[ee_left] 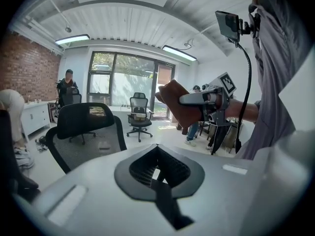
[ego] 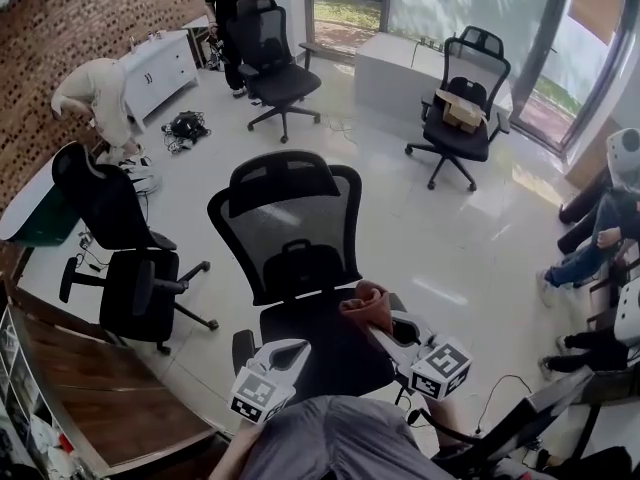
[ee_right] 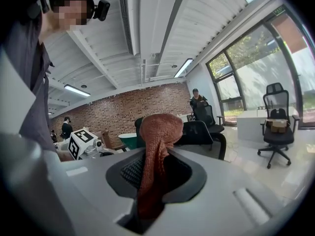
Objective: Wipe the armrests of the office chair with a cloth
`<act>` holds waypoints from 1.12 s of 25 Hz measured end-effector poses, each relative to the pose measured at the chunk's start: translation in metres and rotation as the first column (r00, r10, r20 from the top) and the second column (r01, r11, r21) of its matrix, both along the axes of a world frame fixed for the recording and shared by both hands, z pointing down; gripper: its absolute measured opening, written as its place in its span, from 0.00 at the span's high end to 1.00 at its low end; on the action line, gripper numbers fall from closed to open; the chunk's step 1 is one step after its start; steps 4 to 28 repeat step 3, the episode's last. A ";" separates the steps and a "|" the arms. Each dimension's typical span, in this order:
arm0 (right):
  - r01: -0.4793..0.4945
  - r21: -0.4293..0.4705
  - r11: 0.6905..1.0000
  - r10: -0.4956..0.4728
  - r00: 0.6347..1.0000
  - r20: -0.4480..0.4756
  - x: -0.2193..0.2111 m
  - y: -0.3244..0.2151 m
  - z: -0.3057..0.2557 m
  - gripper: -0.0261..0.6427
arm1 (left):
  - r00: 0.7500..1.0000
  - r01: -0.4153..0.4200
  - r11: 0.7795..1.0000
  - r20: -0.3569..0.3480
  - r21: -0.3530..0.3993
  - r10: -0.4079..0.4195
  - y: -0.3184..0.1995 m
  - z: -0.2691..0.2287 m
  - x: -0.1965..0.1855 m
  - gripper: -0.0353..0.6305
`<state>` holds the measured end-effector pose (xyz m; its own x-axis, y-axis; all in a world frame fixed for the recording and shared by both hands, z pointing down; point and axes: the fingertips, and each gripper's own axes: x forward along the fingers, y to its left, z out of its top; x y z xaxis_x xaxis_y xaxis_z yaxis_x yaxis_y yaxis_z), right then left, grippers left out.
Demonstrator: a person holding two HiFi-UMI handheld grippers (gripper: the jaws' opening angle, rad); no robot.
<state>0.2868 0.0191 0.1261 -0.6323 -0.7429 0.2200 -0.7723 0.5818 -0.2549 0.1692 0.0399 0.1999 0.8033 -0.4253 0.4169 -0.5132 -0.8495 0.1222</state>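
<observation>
Brick-walled office, glossy pale floor | head view: black mesh office chair ahead, rust-brown woven cloth above its seat, near armrest probably unwiped; bunched cloth may slip out under drag | left gripper view: left tongs pressed together, empty | right gripper view: right tongs pinching the cloth.

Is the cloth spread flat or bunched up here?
Bunched up. The reddish-brown woven cloth is pinched in the right gripper, gathered into a narrow strip ending in a rounded wad; no part lies spread flat.
</observation>
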 end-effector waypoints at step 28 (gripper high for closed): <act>-0.004 -0.002 1.000 0.004 1.000 -0.001 0.004 0.006 -0.002 0.86 | 1.000 -0.003 1.000 -0.006 -0.003 0.002 0.005 -0.003 0.004 0.92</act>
